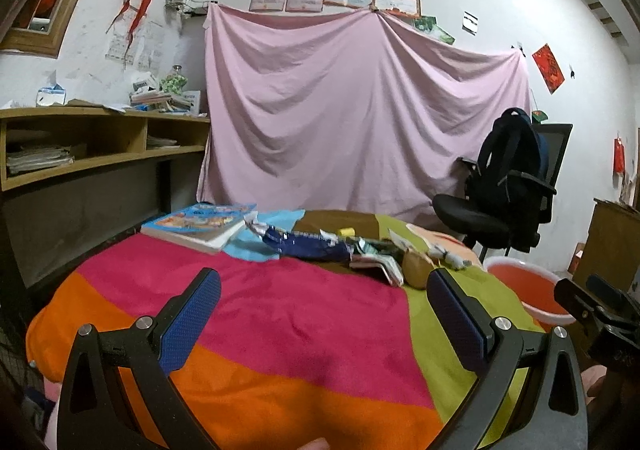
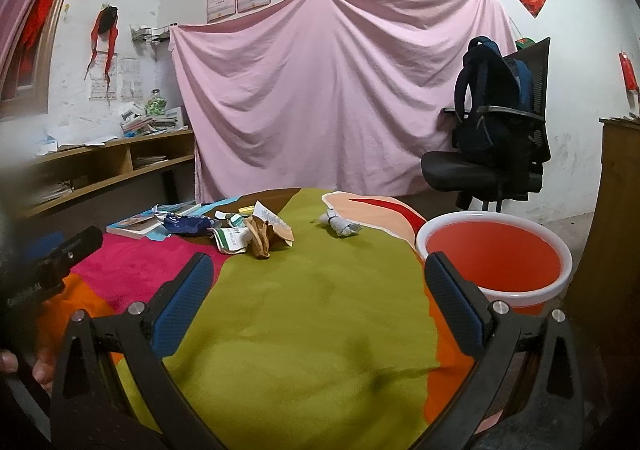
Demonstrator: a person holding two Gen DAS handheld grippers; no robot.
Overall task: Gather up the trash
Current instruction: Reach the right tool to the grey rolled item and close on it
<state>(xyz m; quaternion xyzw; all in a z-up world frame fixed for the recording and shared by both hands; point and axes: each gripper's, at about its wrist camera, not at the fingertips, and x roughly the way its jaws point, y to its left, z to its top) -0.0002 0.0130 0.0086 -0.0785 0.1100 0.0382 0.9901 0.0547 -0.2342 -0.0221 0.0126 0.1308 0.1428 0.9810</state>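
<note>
Several pieces of trash lie on the far part of a colourful cloth-covered table [image 1: 280, 310]: a dark blue wrapper [image 1: 308, 246] [image 2: 186, 225], a green-white packet [image 2: 230, 240] [image 1: 378, 262], a crumpled brown paper [image 2: 260, 238] [image 1: 416, 266], a white paper slip [image 2: 274, 220] and a grey wad [image 2: 340, 226] [image 1: 450, 254]. An orange bucket with a white rim [image 2: 496, 262] [image 1: 528, 290] stands just off the table's right edge. My left gripper [image 1: 324, 290] is open and empty, short of the trash. My right gripper [image 2: 320, 274] is open and empty over the green patch, left of the bucket.
A book [image 1: 200, 224] [image 2: 136, 224] lies at the table's far left. A small yellow block [image 1: 346, 231] sits behind the trash. A black office chair with a backpack [image 2: 496, 130] stands at the back right. A wooden shelf unit [image 1: 100, 146] is on the left, a pink sheet [image 1: 352, 110] behind.
</note>
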